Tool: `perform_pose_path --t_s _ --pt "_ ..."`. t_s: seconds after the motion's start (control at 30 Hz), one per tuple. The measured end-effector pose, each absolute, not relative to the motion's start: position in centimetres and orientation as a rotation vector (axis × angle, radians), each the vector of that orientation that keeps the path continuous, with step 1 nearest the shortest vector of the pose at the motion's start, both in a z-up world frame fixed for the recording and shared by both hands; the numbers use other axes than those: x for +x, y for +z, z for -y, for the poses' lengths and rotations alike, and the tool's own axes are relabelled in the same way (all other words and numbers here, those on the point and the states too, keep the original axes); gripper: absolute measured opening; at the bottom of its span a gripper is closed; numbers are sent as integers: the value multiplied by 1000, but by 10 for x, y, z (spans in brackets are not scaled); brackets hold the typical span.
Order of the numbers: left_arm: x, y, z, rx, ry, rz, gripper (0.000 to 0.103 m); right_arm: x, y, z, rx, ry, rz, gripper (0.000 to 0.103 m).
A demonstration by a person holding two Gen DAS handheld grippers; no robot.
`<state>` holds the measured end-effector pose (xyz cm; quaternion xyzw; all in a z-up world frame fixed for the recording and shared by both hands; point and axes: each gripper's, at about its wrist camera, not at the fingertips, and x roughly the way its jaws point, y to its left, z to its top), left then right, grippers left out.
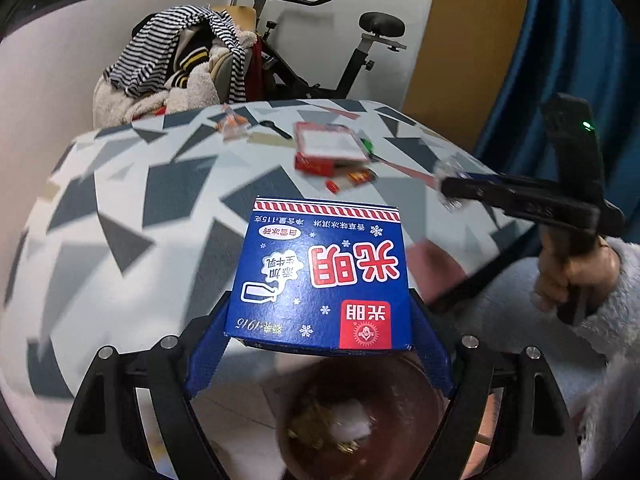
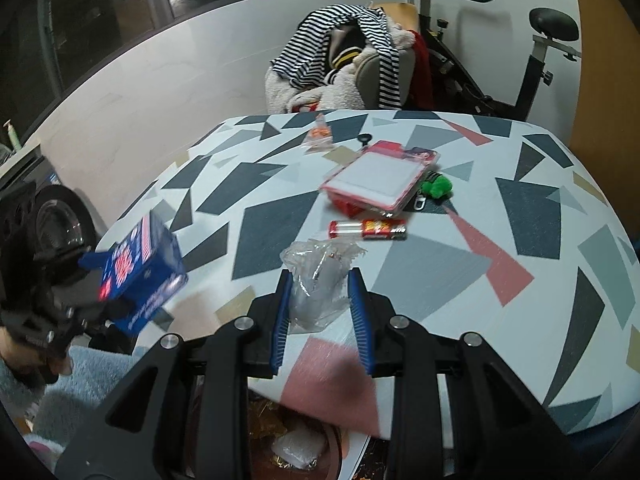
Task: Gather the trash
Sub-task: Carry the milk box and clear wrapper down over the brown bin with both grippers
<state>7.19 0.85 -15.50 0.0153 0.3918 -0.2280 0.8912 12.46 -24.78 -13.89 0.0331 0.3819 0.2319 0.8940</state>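
A blue ice-cream box is clamped between the blue pads of the left gripper, held in the air off the near left edge of the tabletop. Only in the left wrist view is a brown bin seen directly under the box, with scraps and something white inside. In the right wrist view the same box is seen from the side, tilted, beside the tabletop edge.

A crumpled clear plastic wrapper is grasped by the right gripper, over the near edge of the tabletop; from the left wrist view only a scrap of it shows at the gripper's tip.

Farther on the tabletop lie a red candy tube, a red-rimmed flat pack, a green toy just right of it, and a small clear bag with orange pieces. The far items are blurred in the left wrist view.
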Motion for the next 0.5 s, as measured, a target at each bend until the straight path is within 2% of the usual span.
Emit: perform_pose_path --t_s 0.5 --pt "-4 -194 2 2 -520 -872 81 65 -145 245 55 524 -793 31"
